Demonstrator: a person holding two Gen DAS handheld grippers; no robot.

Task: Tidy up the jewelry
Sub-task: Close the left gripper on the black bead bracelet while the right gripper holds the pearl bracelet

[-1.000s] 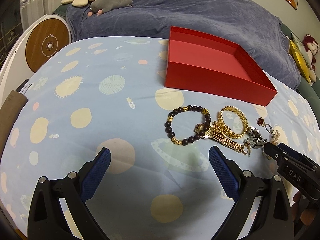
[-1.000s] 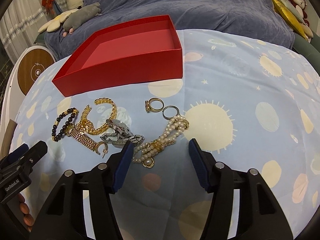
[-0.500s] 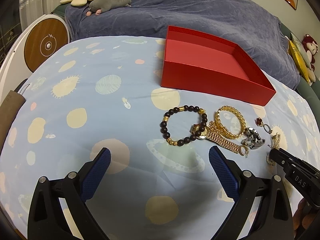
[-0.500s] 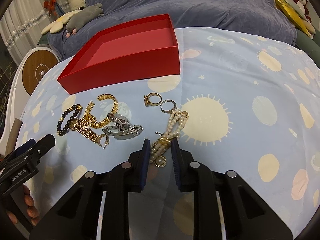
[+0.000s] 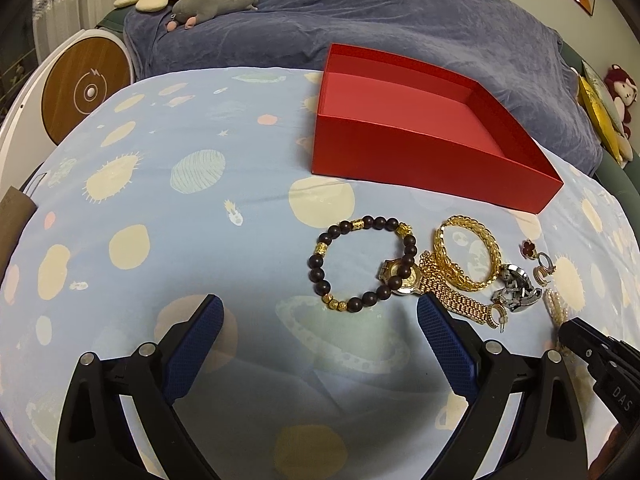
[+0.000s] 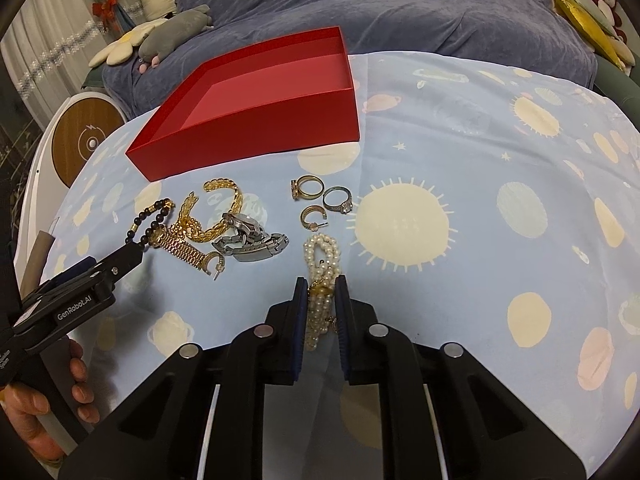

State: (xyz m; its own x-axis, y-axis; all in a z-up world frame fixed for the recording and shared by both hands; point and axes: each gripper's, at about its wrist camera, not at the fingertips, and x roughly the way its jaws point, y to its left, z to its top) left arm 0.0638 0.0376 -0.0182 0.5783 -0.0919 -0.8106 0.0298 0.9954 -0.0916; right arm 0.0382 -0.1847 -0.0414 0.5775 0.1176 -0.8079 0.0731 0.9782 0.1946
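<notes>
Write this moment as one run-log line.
right gripper: shut on pearl bracelet | left gripper: open, holding nothing | red box: nothing inside

Right claw (image 6: 322, 292) clamped on pearl bracelet (image 6: 323, 256), red box (image 6: 256, 136) beyond, rings (image 6: 310, 187) near

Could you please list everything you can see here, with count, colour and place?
red box: 1, red, far side of cloth, nothing visible inside
pearl bracelet: 1, white, between right gripper's pads
rings: 2, gold and silver, near box
hoop earring: 1, gold, below rings
silver watch: 1, centre pile
gold bangle: 1, beside watch
beaded bracelet: 1, dark with gold, left
tablecloth: 1, blue, planet print
left gripper: open, hovering
right gripper: shut on pearls
</notes>
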